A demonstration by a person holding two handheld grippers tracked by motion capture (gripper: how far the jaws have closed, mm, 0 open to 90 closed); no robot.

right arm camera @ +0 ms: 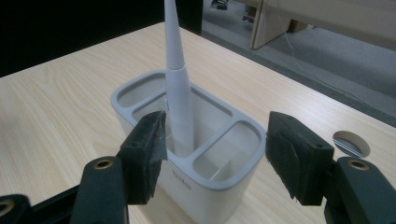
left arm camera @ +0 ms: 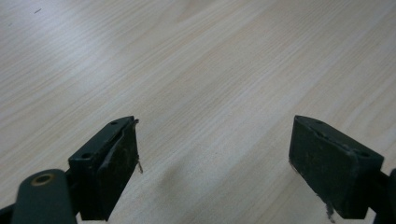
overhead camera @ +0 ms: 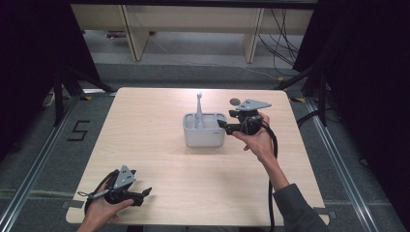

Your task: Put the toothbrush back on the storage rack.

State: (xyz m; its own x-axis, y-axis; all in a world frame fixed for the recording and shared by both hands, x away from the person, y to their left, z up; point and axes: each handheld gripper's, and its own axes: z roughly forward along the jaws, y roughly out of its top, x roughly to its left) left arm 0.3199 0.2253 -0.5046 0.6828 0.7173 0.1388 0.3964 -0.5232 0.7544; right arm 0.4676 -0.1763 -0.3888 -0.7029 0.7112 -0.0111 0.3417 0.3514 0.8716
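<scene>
A white holder (overhead camera: 204,130) with several compartments stands near the middle of the table. A slim white toothbrush-like stick (overhead camera: 198,107) stands upright in it, leaning slightly. In the right gripper view the stick (right arm camera: 179,98) sits in the holder's (right arm camera: 201,179) middle slot. My right gripper (overhead camera: 224,125) is level at the holder's right side, its tips next to the rim. Its jaws (right arm camera: 215,154) stand open, with nothing pressed between the pads. My left gripper (overhead camera: 146,192) rests low at the table's front left, open (left arm camera: 215,163) over bare wood.
The pale wooden table (overhead camera: 145,145) has a small round hole (overhead camera: 235,101) behind my right gripper, also seen in the right gripper view (right arm camera: 351,143). Dark curtains flank the table, and furniture legs and cables stand on the floor beyond its far edge.
</scene>
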